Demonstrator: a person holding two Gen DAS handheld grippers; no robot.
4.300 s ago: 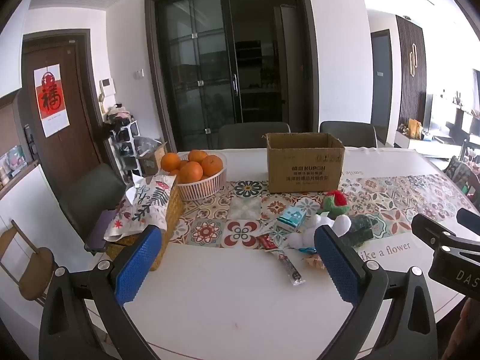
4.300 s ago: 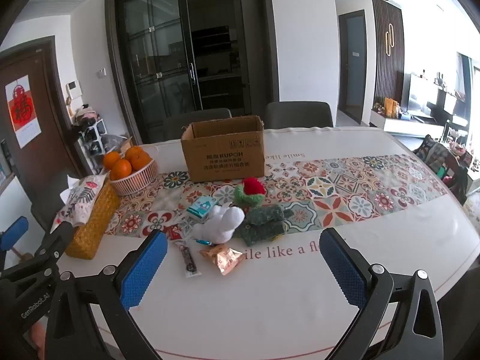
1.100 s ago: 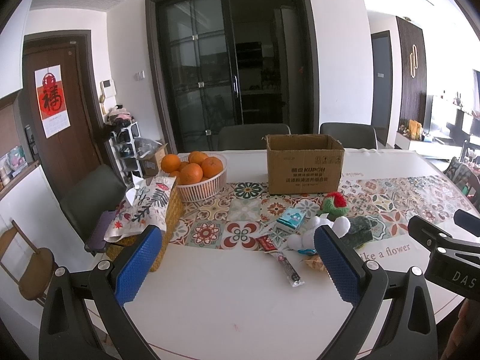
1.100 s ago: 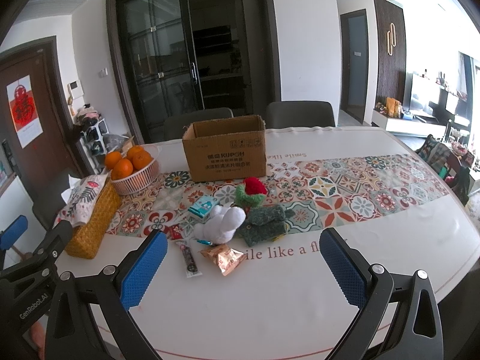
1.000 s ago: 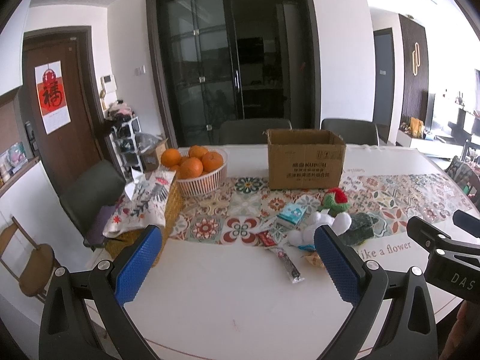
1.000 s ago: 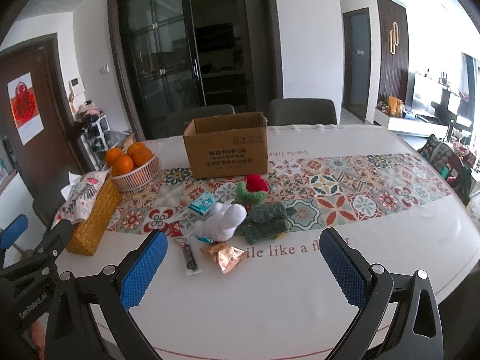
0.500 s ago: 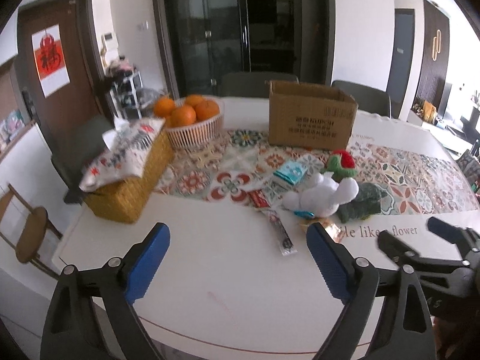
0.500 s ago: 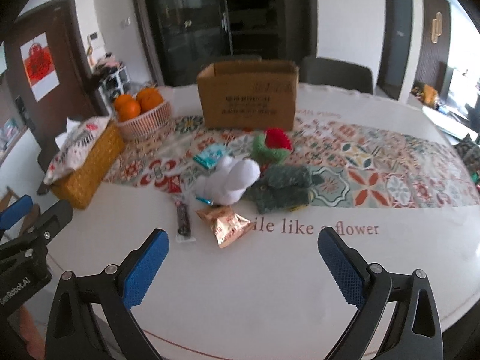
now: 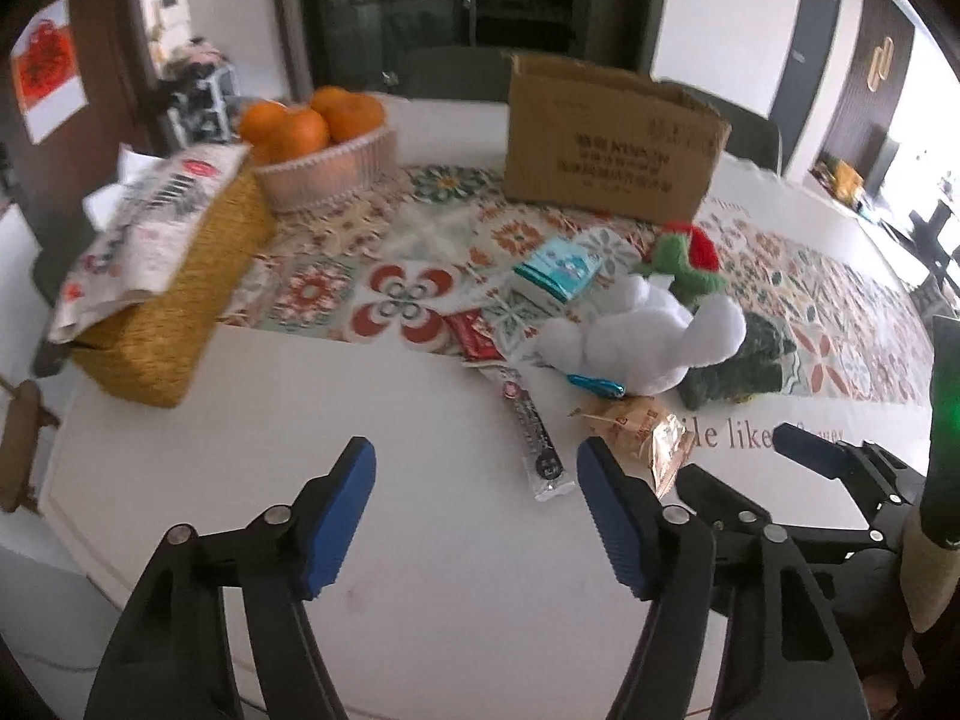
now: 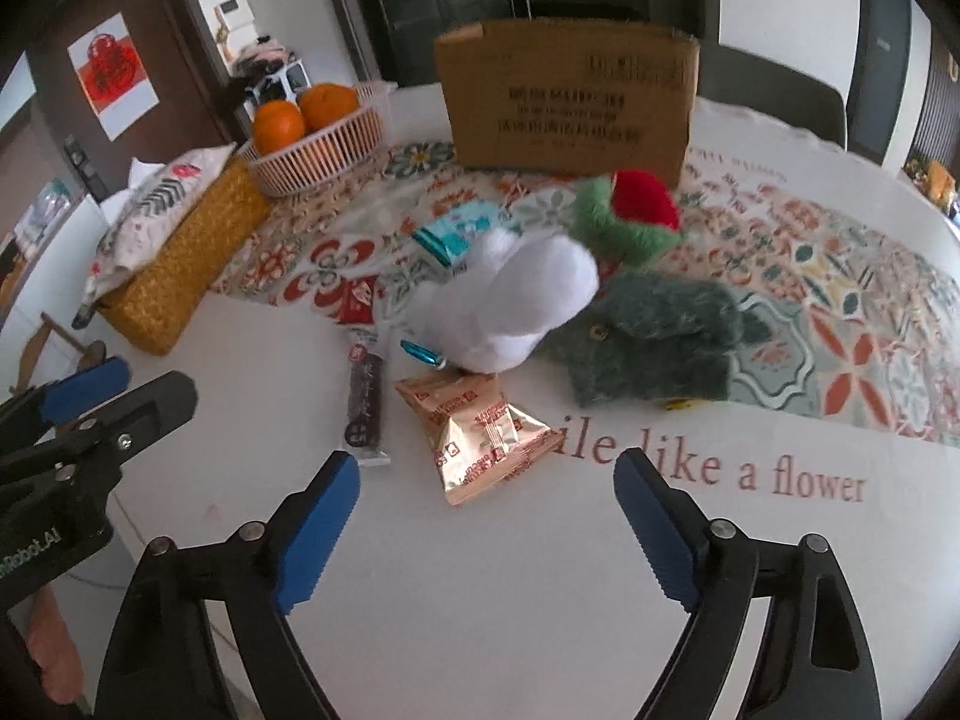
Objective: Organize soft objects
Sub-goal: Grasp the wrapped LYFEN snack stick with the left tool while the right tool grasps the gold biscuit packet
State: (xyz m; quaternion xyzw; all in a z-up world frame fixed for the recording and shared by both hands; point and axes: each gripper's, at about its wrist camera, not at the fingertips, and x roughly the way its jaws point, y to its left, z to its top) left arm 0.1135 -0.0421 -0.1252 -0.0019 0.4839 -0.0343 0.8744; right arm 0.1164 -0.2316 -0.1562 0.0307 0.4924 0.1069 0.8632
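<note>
The white plush toy (image 10: 516, 300) lies mid-desk, touching the dark green plush (image 10: 654, 336) at its 3 o'clock, with the red-and-green plush (image 10: 630, 216) at its 1 o'clock and the cardboard box (image 10: 570, 102) beyond at 12. A gold snack packet (image 10: 480, 426) lies at the toy's 6 o'clock, a dark bar wrapper (image 10: 366, 396) at 8. Both the right claw (image 10: 486, 510) and the left claw (image 9: 477, 486) hang above the white desk (image 10: 480, 600), fingers spread apart and empty.
</note>
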